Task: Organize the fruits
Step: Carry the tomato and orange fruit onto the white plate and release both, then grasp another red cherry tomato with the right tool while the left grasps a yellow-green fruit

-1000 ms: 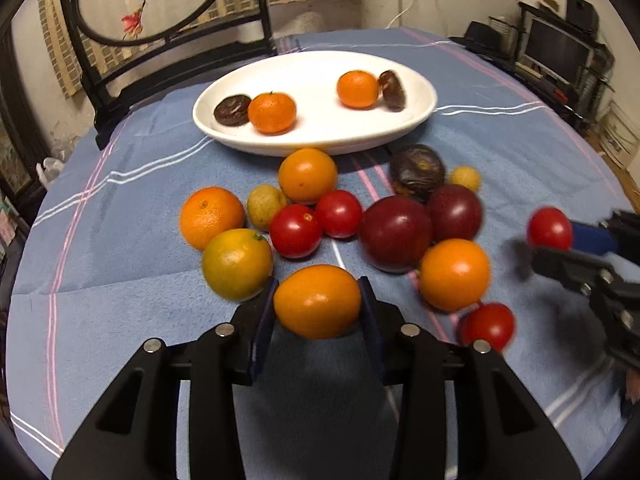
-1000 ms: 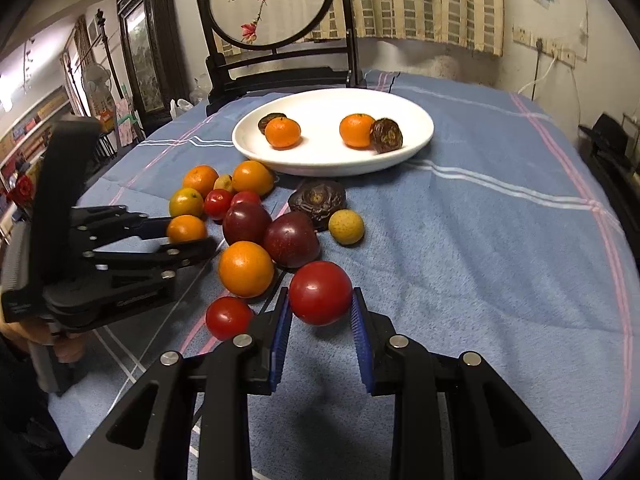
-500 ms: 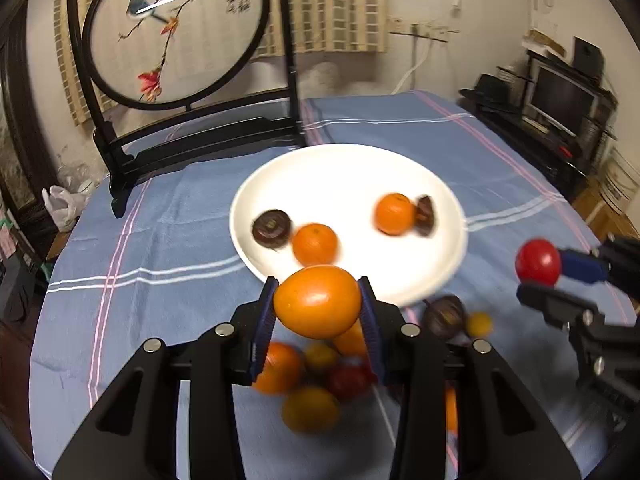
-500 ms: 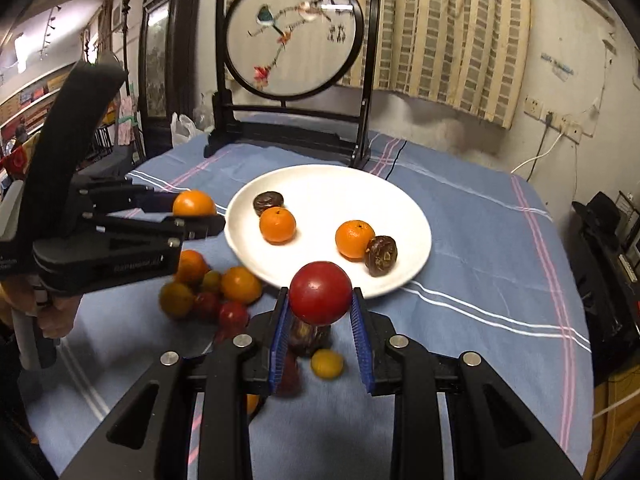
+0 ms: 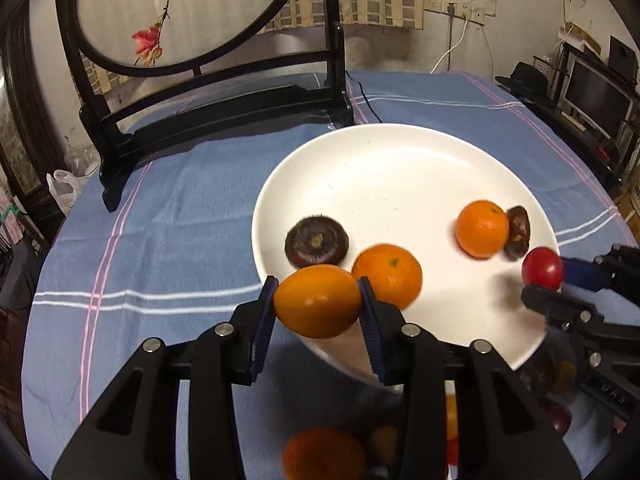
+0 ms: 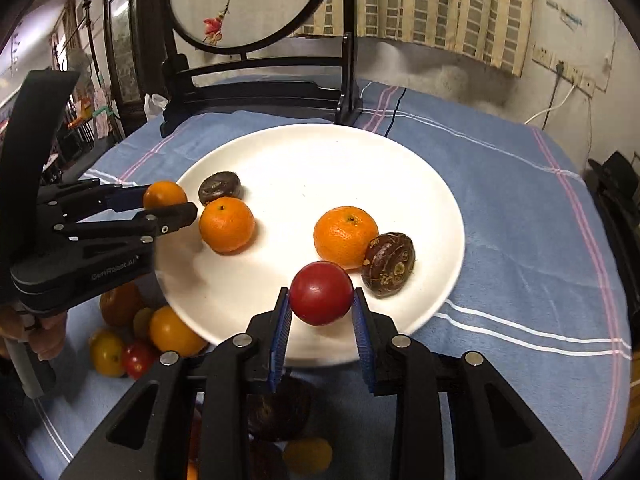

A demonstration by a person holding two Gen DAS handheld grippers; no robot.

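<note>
My left gripper is shut on an orange fruit and holds it above the near left rim of the white plate. My right gripper is shut on a red tomato above the plate's near edge. The plate holds two tangerines and two dark brown fruits. The right gripper with its tomato shows at the right of the left wrist view. The left gripper with its orange shows at the left of the right wrist view.
Several loose fruits lie on the blue tablecloth near the plate's front: oranges, a small tomato, dark fruits. A black wooden stand with a round embroidered screen stands behind the plate. Shelves and a monitor are at the far right.
Both grippers have lifted their fruits off the cloth and moved forward over the plate. The plate now fills the views and the loose fruit pile has dropped below the fingers.
</note>
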